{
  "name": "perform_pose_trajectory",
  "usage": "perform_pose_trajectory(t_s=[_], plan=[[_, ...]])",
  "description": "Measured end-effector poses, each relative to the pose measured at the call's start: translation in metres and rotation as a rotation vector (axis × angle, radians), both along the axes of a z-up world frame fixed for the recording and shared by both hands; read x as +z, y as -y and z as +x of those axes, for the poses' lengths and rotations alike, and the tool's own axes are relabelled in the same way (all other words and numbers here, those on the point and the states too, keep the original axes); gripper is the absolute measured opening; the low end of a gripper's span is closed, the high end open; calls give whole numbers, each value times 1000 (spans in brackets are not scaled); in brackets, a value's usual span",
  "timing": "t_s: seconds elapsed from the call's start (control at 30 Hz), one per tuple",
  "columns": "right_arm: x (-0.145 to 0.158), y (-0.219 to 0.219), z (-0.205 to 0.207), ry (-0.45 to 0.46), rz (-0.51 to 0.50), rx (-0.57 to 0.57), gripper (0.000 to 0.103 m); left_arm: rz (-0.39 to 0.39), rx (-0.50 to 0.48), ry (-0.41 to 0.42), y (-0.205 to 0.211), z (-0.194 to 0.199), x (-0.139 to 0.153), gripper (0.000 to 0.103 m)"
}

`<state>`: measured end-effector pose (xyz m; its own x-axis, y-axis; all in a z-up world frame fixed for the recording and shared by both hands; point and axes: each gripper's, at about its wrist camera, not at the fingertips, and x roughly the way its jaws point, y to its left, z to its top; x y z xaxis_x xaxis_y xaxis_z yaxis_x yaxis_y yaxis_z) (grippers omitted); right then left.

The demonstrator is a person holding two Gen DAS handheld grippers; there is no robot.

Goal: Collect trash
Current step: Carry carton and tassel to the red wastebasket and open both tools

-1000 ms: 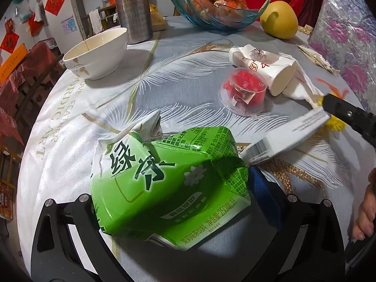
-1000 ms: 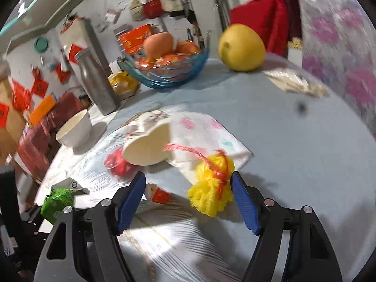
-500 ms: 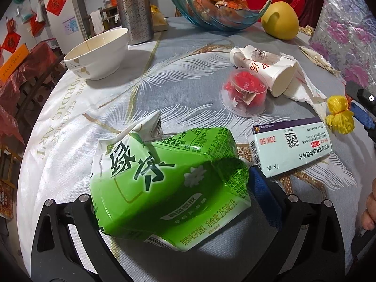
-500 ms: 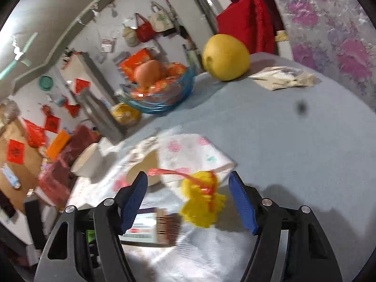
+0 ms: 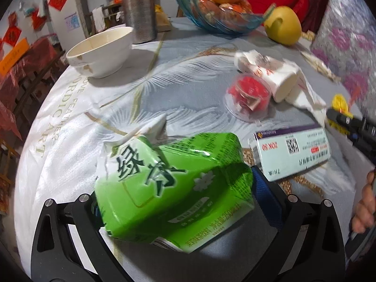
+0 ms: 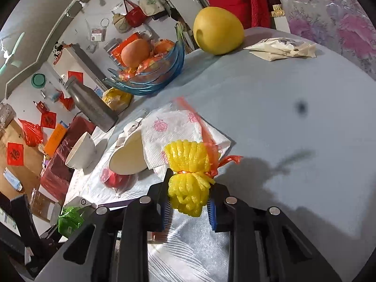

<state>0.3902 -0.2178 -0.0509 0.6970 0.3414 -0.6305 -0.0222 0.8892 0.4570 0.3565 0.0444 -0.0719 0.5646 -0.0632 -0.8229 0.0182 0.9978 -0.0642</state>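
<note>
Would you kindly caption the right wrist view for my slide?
Right gripper shut on yellow foam net, beside floral napkin on the table.

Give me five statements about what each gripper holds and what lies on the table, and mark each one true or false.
1. The left gripper is shut on the green carton. True.
2. The right gripper is open and holds nothing. False: its fingers clamp the yellow net.
3. The paper cup stands upright. False: it lies on its side, against the red tub.
4. The white bowl stands upright on the table. True.
5. The pill box lies inside the fruit bowl. False: it lies flat on the table, right of the carton.
</note>
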Motion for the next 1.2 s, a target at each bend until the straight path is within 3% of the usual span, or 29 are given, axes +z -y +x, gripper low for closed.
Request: perform_pose_trajectory(t_s=[0.23, 0.33, 0.43, 0.53, 0.77, 0.9, 1.2], plan=[[-3, 3, 0, -10, 18, 0, 27, -64, 51, 13, -16, 0, 3, 94], [-1, 1, -4, 8, 19, 11, 26, -77, 20, 25, -14, -6, 5, 80], [2, 4, -18, 16, 20, 13, 26, -103, -13, 33, -10, -20, 8, 77], [8, 12, -50, 53, 45, 11, 26, -159, -45, 61, -12, -43, 13, 75], [43, 32, -143, 174, 14, 8, 26, -172, -121, 133, 7, -88, 33, 74], [50, 45, -184, 194, 12, -1, 26, -197, -158, 154, 24, -106, 43, 73], [64, 93, -284, 249, -70, -67, 26, -174, -354, 218, 101, -158, 79, 73]])
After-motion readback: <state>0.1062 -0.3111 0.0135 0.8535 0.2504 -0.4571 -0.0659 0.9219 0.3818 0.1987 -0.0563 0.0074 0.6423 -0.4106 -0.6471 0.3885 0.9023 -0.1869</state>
